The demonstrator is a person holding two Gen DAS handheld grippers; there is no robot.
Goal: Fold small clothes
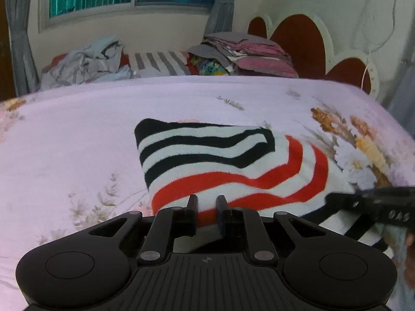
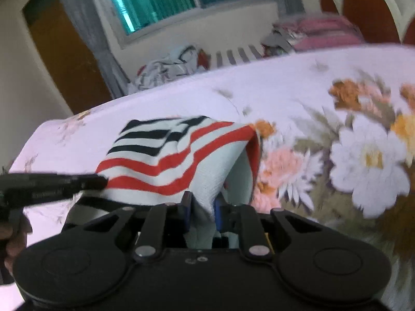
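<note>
My left tool [image 1: 207, 211] pinches the near edge of the striped garment [image 1: 220, 160], which lies partly folded on the bed [image 1: 77, 134] just ahead of me. My right tool [image 2: 201, 207] is pressed onto the same cloth at its right near corner, lifting that corner off the floral sheet. Both tools sit close together along the garment's near side.
</note>
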